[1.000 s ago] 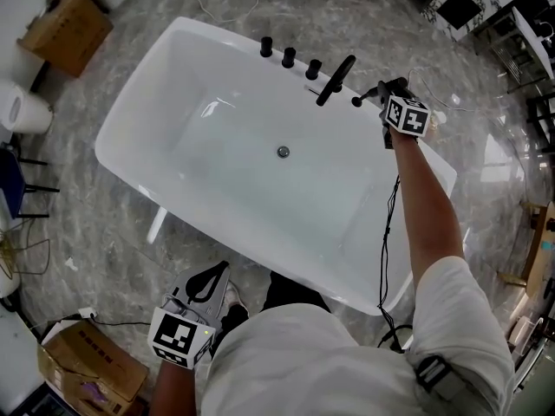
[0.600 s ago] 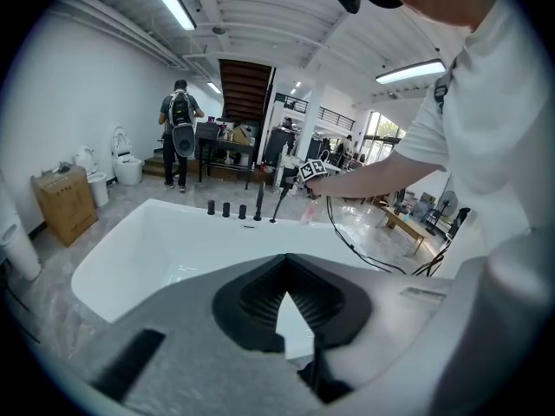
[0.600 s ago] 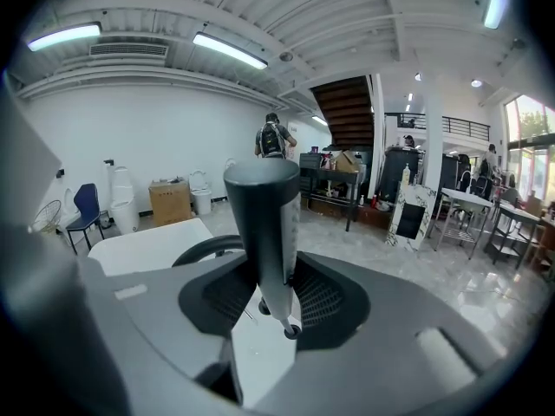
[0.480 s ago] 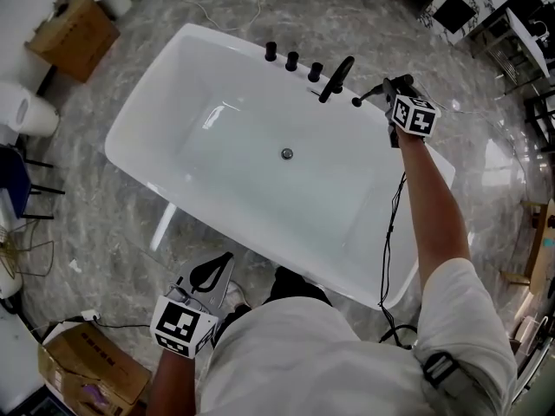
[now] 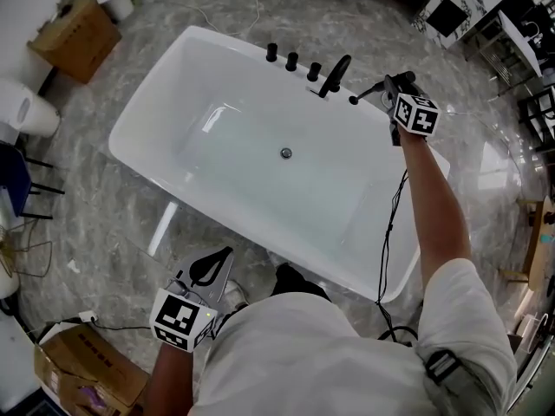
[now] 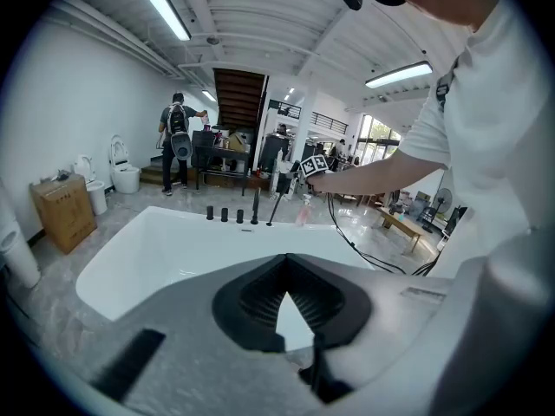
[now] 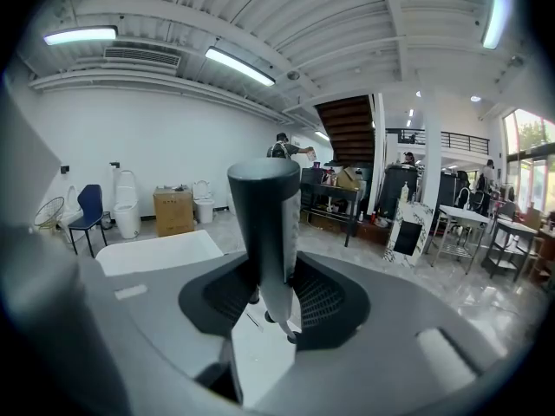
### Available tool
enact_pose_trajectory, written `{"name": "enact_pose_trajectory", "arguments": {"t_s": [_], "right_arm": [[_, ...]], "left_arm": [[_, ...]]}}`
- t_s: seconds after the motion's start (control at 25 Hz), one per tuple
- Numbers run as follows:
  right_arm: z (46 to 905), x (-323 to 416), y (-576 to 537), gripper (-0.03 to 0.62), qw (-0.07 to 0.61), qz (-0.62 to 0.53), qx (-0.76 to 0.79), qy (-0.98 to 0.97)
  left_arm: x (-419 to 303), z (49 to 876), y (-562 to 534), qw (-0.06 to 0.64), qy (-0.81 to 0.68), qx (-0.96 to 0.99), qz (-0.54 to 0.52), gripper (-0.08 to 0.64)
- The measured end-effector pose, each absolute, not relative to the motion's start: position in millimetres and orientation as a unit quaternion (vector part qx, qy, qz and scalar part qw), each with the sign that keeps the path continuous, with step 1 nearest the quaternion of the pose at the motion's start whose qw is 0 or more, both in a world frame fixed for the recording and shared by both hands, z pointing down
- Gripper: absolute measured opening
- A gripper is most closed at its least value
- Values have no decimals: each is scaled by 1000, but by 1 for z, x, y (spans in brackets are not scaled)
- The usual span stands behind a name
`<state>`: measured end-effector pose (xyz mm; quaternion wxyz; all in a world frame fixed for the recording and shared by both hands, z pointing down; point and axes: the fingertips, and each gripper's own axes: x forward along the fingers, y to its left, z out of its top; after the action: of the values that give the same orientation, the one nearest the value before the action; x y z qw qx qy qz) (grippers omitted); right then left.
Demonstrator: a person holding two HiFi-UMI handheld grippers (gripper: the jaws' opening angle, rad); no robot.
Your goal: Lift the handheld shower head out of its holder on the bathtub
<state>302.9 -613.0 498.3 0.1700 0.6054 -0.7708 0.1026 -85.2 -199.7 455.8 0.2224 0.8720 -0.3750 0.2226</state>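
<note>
The white bathtub lies slantwise below me, with three black knobs and a black spout on its far rim. Just right of the spout, my right gripper is shut on the black stick-shaped shower head, which hangs above the rim. In the right gripper view the shower head stands upright between the pads. My left gripper is near the tub's near edge, shut with nothing in it; its tips meet over the tub.
Cardboard boxes stand at the left, beside a white toilet. A black cable hangs from my right arm across the tub's right end. Shelving and furniture fill the far right. A person stands in the background.
My right gripper has risen with the shower head in it, away from the tub rim. The left gripper has shifted slightly and stays shut.
</note>
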Motion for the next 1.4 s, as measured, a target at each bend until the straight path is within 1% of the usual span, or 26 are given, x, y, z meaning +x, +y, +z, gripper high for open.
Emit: {"name": "enact_pose_trajectory", "arguments": {"t_s": [0.56, 1.0, 1.4], "right_arm": [[441, 283, -555, 146, 161, 68, 614, -770], [393, 271, -513, 146, 133, 45, 619, -773], [350, 256, -474, 146, 127, 17, 617, -776]], "left_arm": [[-116, 454, -154, 213, -366, 881, 212, 8], [-123, 445, -139, 201, -352, 892, 202, 6], [-136, 440, -118, 191, -344, 898, 195, 8]]}}
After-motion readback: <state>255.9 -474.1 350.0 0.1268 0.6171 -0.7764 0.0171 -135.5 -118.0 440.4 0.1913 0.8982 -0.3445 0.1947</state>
